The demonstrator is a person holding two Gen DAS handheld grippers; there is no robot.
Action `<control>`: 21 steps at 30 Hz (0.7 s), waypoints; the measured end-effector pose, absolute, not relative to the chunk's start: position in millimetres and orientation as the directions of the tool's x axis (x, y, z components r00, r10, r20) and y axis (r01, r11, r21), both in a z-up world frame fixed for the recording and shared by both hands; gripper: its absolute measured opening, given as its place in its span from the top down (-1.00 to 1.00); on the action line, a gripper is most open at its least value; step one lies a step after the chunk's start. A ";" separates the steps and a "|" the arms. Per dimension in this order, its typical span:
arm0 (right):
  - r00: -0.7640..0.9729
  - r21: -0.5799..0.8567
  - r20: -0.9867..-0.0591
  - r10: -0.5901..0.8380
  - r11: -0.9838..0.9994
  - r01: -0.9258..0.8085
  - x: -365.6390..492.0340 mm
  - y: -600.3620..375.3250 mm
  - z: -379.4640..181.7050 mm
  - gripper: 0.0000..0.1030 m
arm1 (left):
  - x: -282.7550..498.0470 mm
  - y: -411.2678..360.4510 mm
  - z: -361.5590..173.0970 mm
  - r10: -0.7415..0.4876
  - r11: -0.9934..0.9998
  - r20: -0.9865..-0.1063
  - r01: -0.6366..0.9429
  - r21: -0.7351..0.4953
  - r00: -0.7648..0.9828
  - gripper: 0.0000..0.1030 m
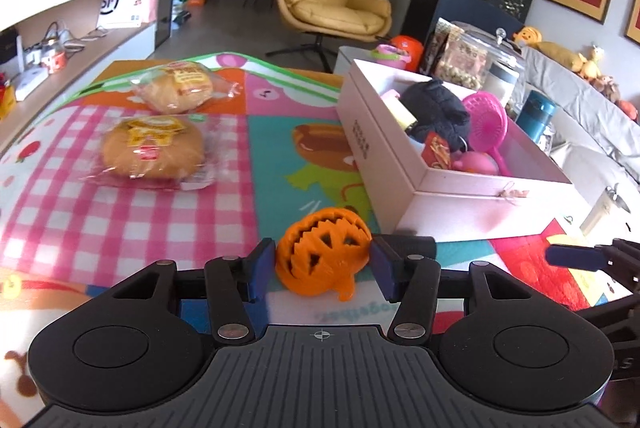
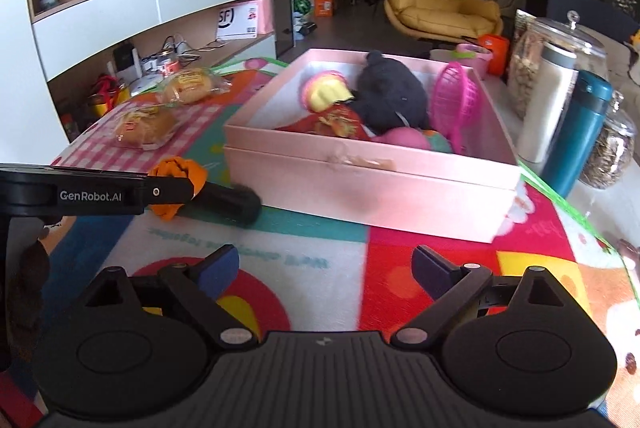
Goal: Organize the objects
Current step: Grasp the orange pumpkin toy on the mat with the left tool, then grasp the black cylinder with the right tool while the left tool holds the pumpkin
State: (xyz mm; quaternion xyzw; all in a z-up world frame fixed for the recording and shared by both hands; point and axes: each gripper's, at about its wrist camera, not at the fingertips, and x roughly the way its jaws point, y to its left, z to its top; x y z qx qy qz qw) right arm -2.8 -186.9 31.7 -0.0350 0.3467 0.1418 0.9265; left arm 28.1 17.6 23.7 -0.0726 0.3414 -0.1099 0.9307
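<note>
— What sits between the left gripper (image 1: pixel 323 262) fingers?
— An orange pumpkin toy (image 1: pixel 325 248), both pads touching its sides, resting on the colourful mat (image 1: pixel 248 155).
— And beside it?
— A pale pink box (image 1: pixel 432 183) just to the right, holding a black plush (image 1: pixel 438 109) and a pink strainer (image 1: pixel 486 123). Two wrapped buns (image 1: pixel 154 147) lie well apart to the left, one behind the other.
</note>
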 end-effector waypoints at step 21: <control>0.688 -0.053 -0.693 0.216 0.936 -0.348 27.7 -97.9 23.6 -0.59 | -24.6 97.6 37.0 -0.226 0.965 -0.608 0.091 -0.245 0.761 -0.10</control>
